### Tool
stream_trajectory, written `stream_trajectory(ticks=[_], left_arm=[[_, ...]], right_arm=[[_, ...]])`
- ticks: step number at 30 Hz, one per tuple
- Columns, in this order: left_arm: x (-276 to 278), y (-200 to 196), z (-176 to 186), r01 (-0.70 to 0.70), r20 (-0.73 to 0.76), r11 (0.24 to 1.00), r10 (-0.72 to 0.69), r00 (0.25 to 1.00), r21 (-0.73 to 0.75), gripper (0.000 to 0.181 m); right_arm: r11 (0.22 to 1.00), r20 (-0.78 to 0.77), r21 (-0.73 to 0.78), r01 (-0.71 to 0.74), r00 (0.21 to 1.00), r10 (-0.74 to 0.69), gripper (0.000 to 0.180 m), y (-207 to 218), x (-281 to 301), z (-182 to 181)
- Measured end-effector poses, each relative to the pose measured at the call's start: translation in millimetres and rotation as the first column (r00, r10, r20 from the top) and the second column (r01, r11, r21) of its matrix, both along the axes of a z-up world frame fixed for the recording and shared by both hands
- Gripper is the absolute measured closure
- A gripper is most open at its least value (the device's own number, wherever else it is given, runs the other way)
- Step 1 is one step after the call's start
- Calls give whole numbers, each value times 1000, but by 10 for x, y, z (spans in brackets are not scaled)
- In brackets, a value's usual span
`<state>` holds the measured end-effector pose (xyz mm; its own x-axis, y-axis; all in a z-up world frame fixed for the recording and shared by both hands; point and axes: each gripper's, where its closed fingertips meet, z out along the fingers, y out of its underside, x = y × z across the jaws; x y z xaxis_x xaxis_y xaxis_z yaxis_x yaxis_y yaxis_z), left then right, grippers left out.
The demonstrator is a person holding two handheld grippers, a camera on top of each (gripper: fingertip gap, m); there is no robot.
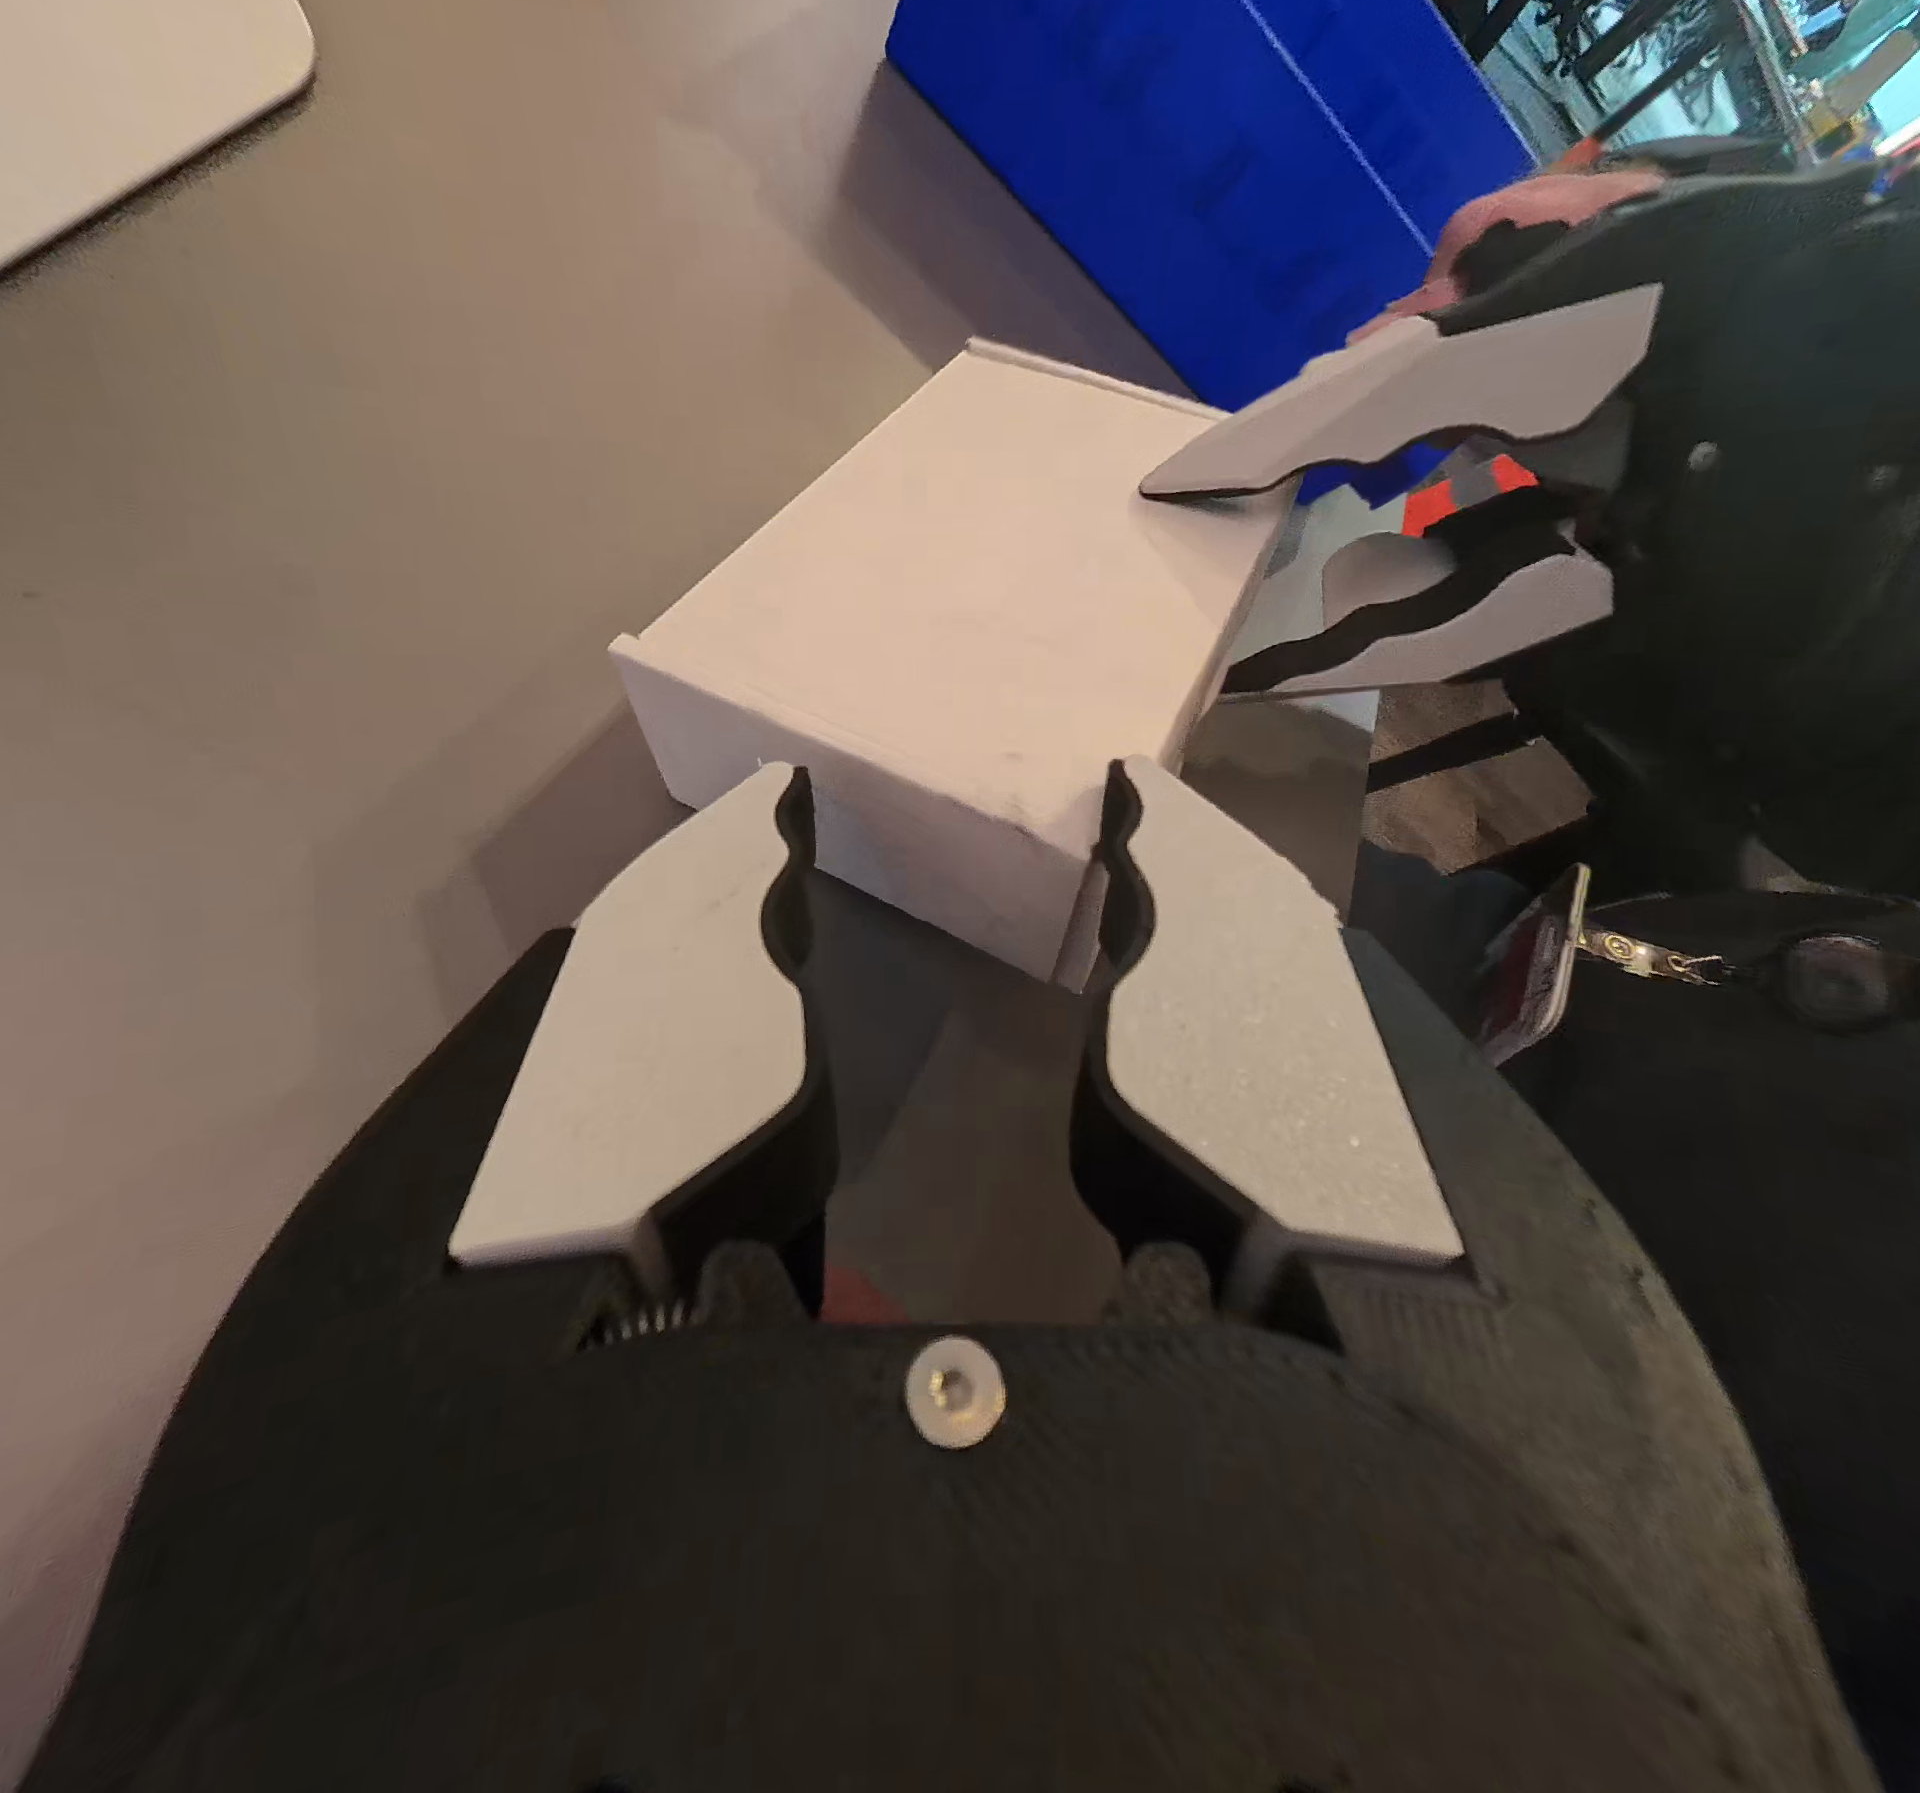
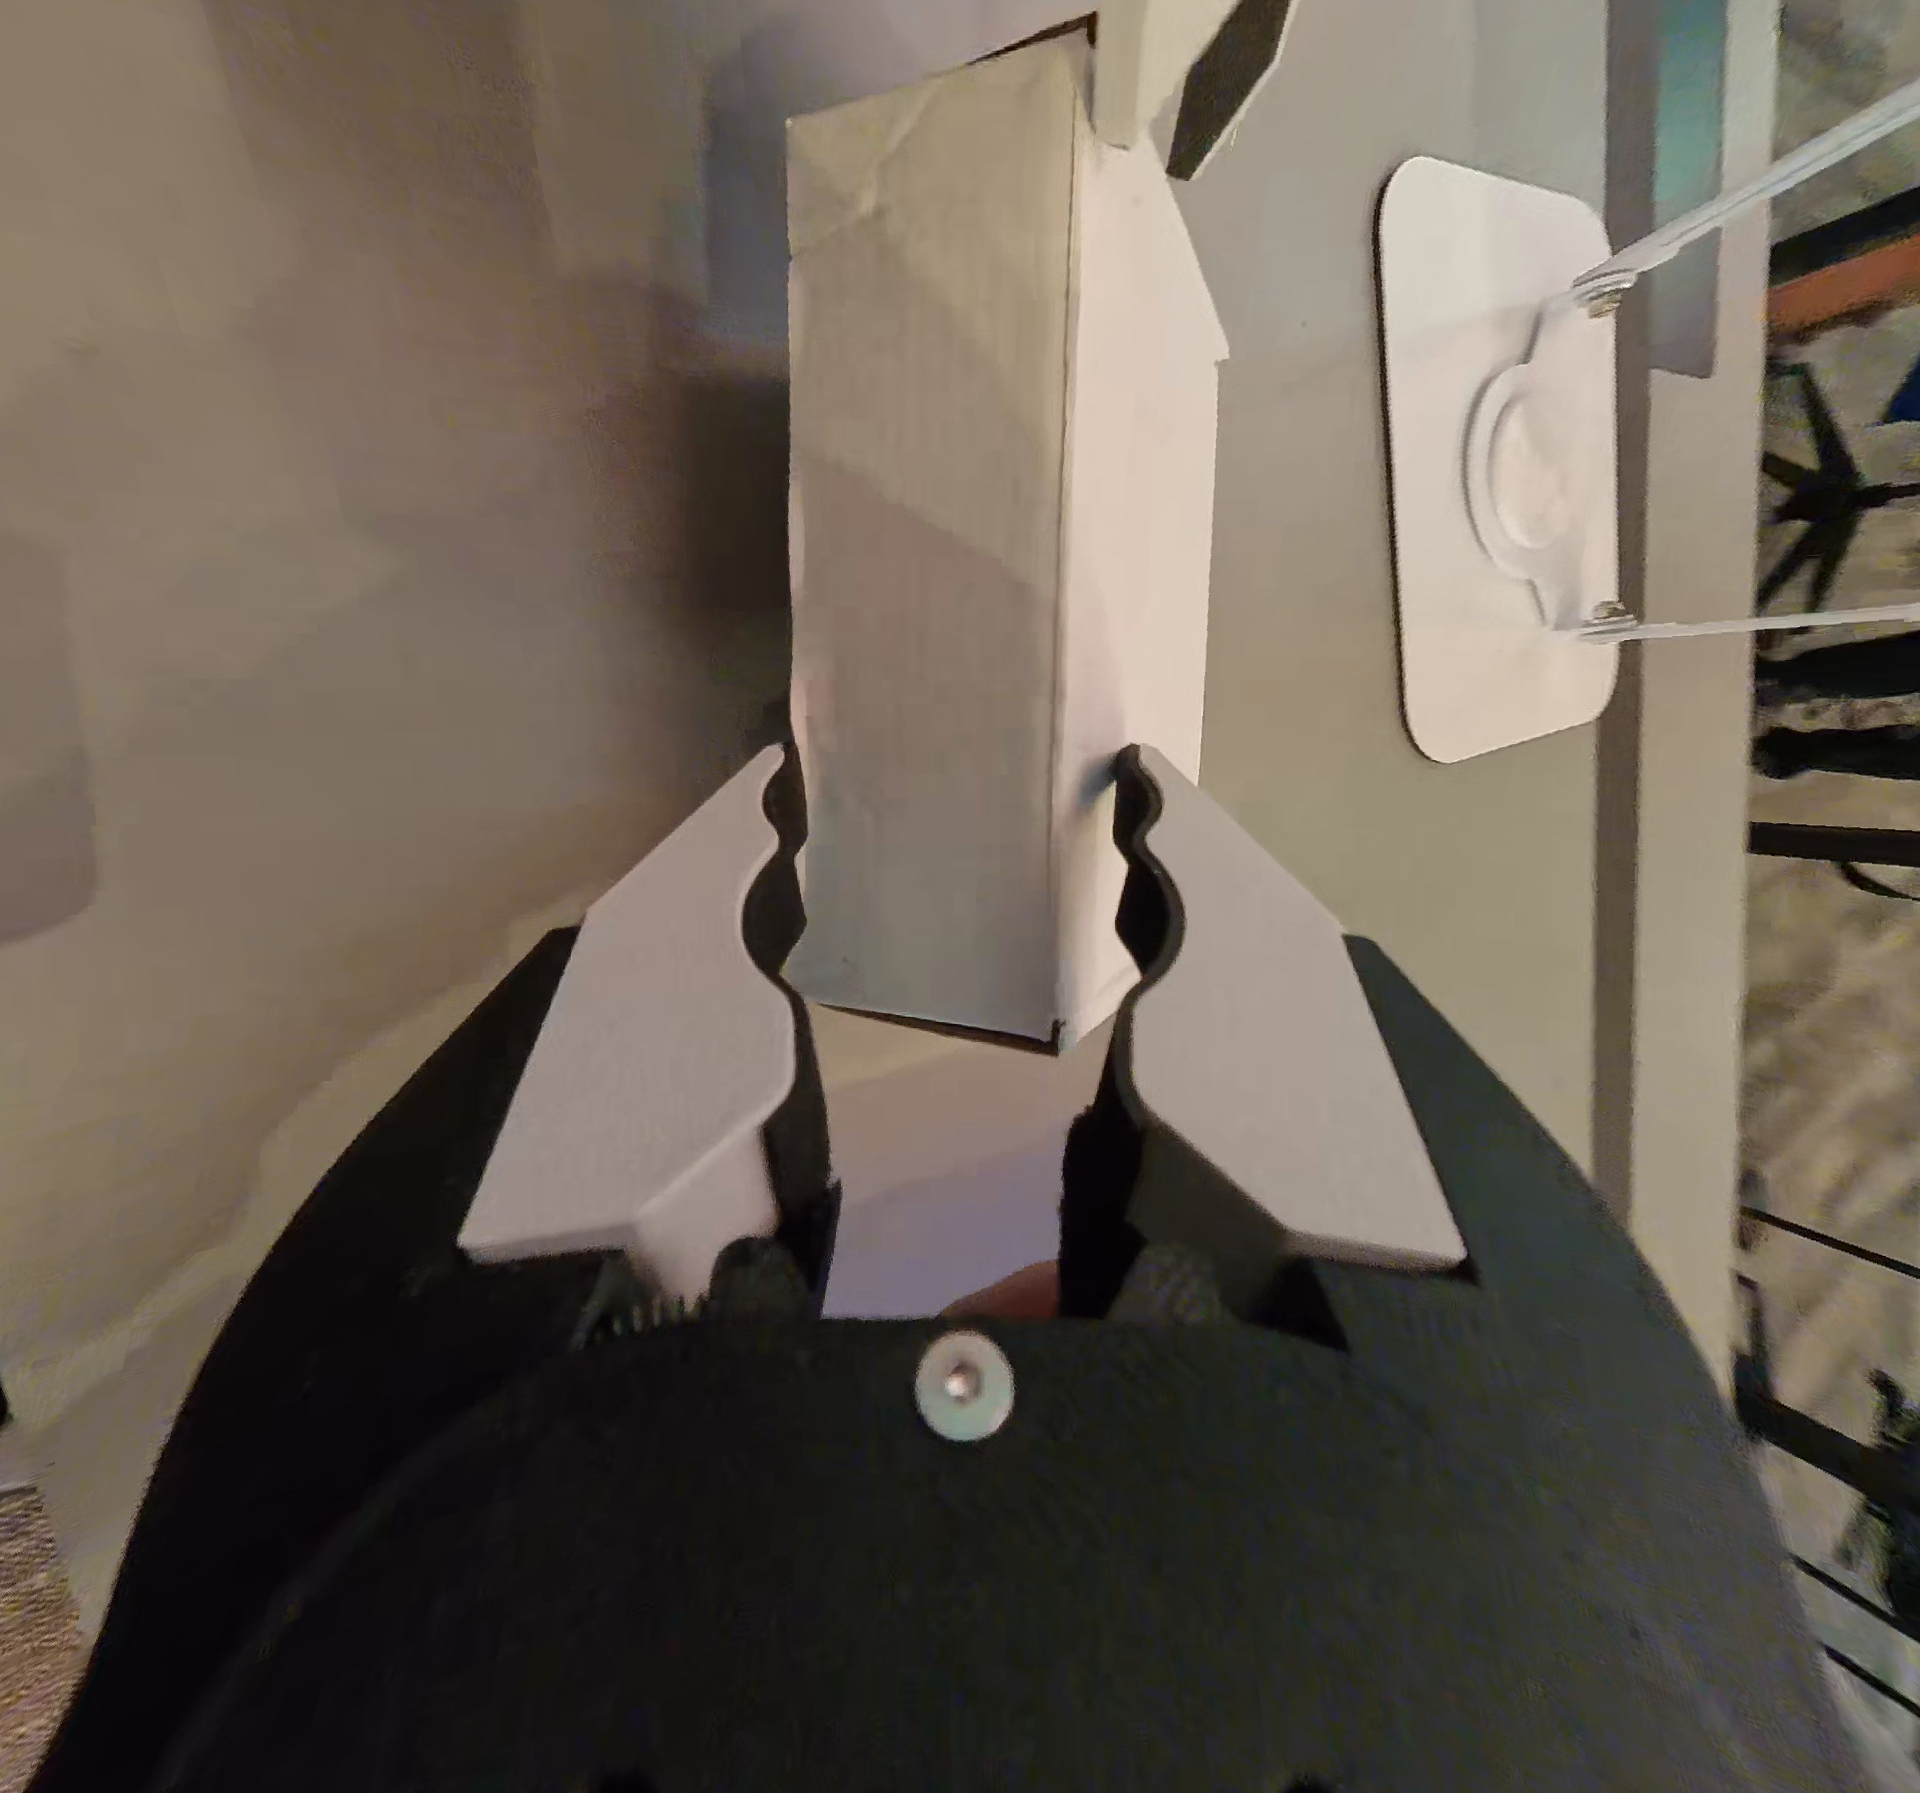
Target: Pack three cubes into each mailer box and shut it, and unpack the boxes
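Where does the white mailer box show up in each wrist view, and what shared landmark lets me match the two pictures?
Left wrist view: the white mailer box lies lid-up at centre, just beyond the left gripper.
Right wrist view: the same box fills the centre, seen end-on, with the right gripper straddling its near end.
Shared landmark: the white rounded pad on the grey table, upper left in the left view, right of the box in the right view.

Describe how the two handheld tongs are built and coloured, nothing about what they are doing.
Both match. The left tongs and right tongs each have two pale grey, wedge-shaped fingers with wavy black rubber pads on the inner edges. They sit on a textured black printed body with a silver screw at its centre. A small spring shows at the finger base.
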<state>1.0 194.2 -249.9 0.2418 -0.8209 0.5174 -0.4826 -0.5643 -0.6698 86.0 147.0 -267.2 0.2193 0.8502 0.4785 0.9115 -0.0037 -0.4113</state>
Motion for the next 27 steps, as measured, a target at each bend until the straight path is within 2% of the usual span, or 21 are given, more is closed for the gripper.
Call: stream_trajectory(ticks=[3,6,8,10,11,13,15,17,20,23,25,27], left_arm=[[-37,-6,88,14,30,999,-15,999,47,124],[-52,-98,216,81,27,969,-89,996,233,110],[-63,-101,204,141,-72,885,-122,990,443,95],[-21,-133,156,222,-163,761,-153,975,610,86],[9,-130,106,252,-208,710,-150,967,658,84],[74,-153,-53,317,-279,655,-166,946,686,76],[112,-80,-192,340,-331,619,-134,934,708,84],[166,-20,-214,307,-306,587,-104,946,749,104],[173,33,-197,271,-276,577,-81,958,771,111],[180,2,-178,271,-274,596,-87,958,756,113],[199,-8,-175,267,-278,607,-78,957,749,113],[216,-26,-173,277,-293,614,-76,953,740,114]], right_arm=[[997,-54,-72,-6,999,2,121,41,25,47],[989,-92,-149,-11,996,-3,121,80,71,91],[983,-100,-183,-28,995,10,121,91,89,106],[976,-118,-214,-48,993,22,121,100,95,118],[972,-126,-228,-59,992,31,121,103,102,125],[964,-150,-257,-70,988,32,121,112,108,143],[960,-165,-270,-77,986,32,121,124,112,150],[962,-168,-264,-71,985,26,121,135,112,152],[980,-127,-197,-31,992,5,119,141,108,154],[1000,35,20,-17,999,17,114,176,107,146],[985,77,172,-32,997,19,115,185,-12,208],[951,186,304,-58,983,0,120,217,-33,247]])
